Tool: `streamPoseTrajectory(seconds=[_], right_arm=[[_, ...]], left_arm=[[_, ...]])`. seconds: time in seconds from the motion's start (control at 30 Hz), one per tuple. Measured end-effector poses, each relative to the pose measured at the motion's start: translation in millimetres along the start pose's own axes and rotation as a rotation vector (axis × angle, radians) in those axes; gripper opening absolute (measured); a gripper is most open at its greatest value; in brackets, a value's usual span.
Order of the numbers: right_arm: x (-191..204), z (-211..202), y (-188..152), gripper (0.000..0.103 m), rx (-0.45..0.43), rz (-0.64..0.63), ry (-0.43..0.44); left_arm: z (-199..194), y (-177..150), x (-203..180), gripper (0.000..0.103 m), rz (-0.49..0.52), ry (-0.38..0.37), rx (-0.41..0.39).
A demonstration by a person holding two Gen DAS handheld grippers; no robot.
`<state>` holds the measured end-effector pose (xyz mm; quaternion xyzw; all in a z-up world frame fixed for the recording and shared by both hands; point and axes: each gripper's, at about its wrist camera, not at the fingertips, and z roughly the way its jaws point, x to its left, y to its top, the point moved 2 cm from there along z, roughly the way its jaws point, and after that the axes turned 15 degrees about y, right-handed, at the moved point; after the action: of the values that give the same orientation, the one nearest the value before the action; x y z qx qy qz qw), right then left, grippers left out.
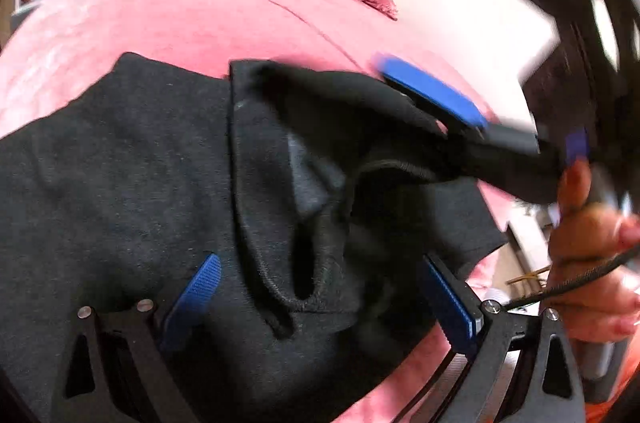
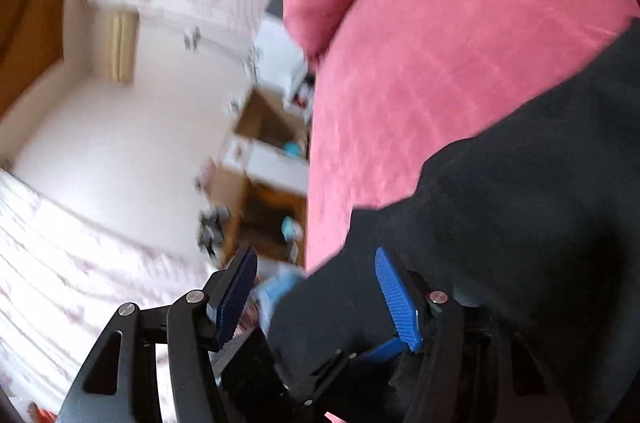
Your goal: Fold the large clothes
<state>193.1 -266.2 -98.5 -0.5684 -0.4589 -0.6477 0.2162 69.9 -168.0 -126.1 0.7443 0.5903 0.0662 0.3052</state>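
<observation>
A black garment (image 1: 140,183) lies spread on the pink bed (image 1: 180,19), reaching its near edge. The left tongs (image 1: 320,299) stand wide over its folds, gripping nothing. The right tongs (image 2: 320,291) are wide apart at the garment's edge, empty.

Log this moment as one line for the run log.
garment: black top on pink bed | left gripper: open above it | right gripper: open, at its edge | fold: unfinished

Lighting is bright, soft daylight; pale walls wash out. Heavy motion blur smears the room beyond the right gripper (image 2: 316,297) and everything right of the left gripper (image 1: 320,303). Fisheye bending and dark vignetting mark all edges. The black garment (image 1: 140,183) shows little detail.
</observation>
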Motion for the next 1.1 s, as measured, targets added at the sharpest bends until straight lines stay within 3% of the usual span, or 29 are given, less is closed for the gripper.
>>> streamPoseTrajectory(seconds=[0.07, 0.13, 0.23, 0.3, 0.4, 0.47, 0.6, 0.67, 0.7, 0.77, 0.83, 0.93, 0.97, 1.03, 1.1], right_arm=[[-9, -51, -10, 0.063, -0.176, 0.022, -0.030], [-26, -105, -20, 0.064, -0.351, 0.049, -0.120], [-48, -159, -37, 0.064, -0.489, 0.084, -0.250], [-58, -184, -51, 0.064, -0.519, 0.121, -0.270], [-59, -197, -65, 0.063, -0.510, 0.120, -0.225], [-47, -179, -58, 0.063, -0.431, 0.072, -0.226], [-51, -103, -23, 0.063, -0.177, 0.122, -0.212], [-54, -60, 1, 0.063, -0.100, 0.134, -0.208], [-54, -46, 11, 0.063, -0.060, 0.148, -0.192], [-53, 4, 31, 0.063, 0.072, 0.176, -0.046], [-54, 33, 37, 0.063, 0.159, 0.205, -0.006], [-40, -3, 38, 0.063, -0.008, 0.154, 0.042], [-37, -24, 34, 0.063, -0.059, 0.139, 0.027], [-36, -71, 19, 0.063, -0.161, 0.082, -0.060], [-44, -117, -3, 0.063, -0.221, 0.041, -0.202]], left_arm=[[4, 3, 0, 0.100, -0.020, -0.014, 0.016], [11, 8, -1, 0.100, -0.061, -0.043, 0.048], [19, 18, -4, 0.101, -0.112, -0.066, 0.081], [20, 22, 0, 0.101, -0.144, -0.087, 0.082], [22, 21, 5, 0.101, -0.109, -0.044, 0.084], [24, 14, 2, 0.096, -0.030, -0.004, 0.059], [16, -2, -7, 0.067, 0.053, 0.045, 0.021], [15, -5, -4, 0.053, 0.063, 0.077, 0.006], [15, -5, -1, 0.049, 0.059, 0.079, 0.007], [15, -5, 9, 0.048, 0.017, 0.048, 0.025], [15, -2, 16, 0.049, -0.009, 0.027, 0.039], [7, 2, 27, 0.054, -0.025, 0.025, 0.042], [0, 7, 32, 0.057, -0.028, 0.042, 0.001], [-16, 21, 40, 0.060, -0.024, 0.062, -0.081], [-25, 37, 41, 0.063, -0.035, 0.048, -0.142]])
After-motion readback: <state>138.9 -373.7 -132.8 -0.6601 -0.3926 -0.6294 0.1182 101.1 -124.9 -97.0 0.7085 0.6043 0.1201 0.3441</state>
